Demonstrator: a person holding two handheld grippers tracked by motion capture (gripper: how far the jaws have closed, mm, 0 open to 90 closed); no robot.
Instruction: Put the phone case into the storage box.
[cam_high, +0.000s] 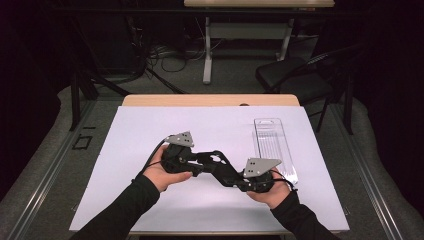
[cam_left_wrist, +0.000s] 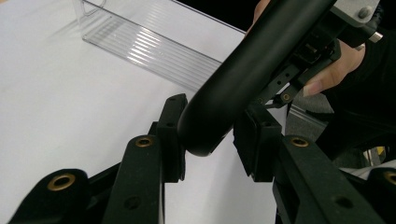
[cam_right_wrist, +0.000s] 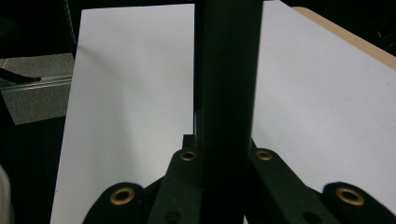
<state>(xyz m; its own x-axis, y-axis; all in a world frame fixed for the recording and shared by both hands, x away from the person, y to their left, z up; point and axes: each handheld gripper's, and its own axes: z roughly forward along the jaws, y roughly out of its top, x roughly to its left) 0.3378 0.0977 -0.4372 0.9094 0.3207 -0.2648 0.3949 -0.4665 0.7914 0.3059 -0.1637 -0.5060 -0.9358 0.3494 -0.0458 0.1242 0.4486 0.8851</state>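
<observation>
Both hands held their tongs over the middle of the desk (cam_high: 150, 210), joined by a black bar (cam_high: 218, 161) that ran from the right tongs (cam_high: 231, 176) toward the left tongs (cam_high: 201, 159). In the right gripper view the bar (cam_right_wrist: 228, 93) rose straight up between the jaws, which were closed tight against its sides, so the right tongs (cam_right_wrist: 227, 156) had firm hold of it. In the left gripper view the rounded end of the bar (cam_left_wrist: 243, 79) sat between the two pads; the left tongs (cam_left_wrist: 211, 135) stood partly open, one pad at or very near the bar and the other with a visible gap, so it had not yet clamped. The step looked like a handover of the bar from right to left. The next move probably called for the left tongs to close squarely on the rounded end before the right let go, then to carry the bar toward the clear tray (cam_high: 274, 145), which lay empty at about two o'clock from the bar, near the right hand (cam_high: 272, 192). The bar's smooth round surface might slip in a shallow grip, so a deeper bite would be wise. The desk was covered by a white sheet with a wooden edge at twelve o'clock. Beyond it the room was dark, with grey floor, cables, another table's legs and a black chair (cam_high: 292, 75) at about one o'clock.
</observation>
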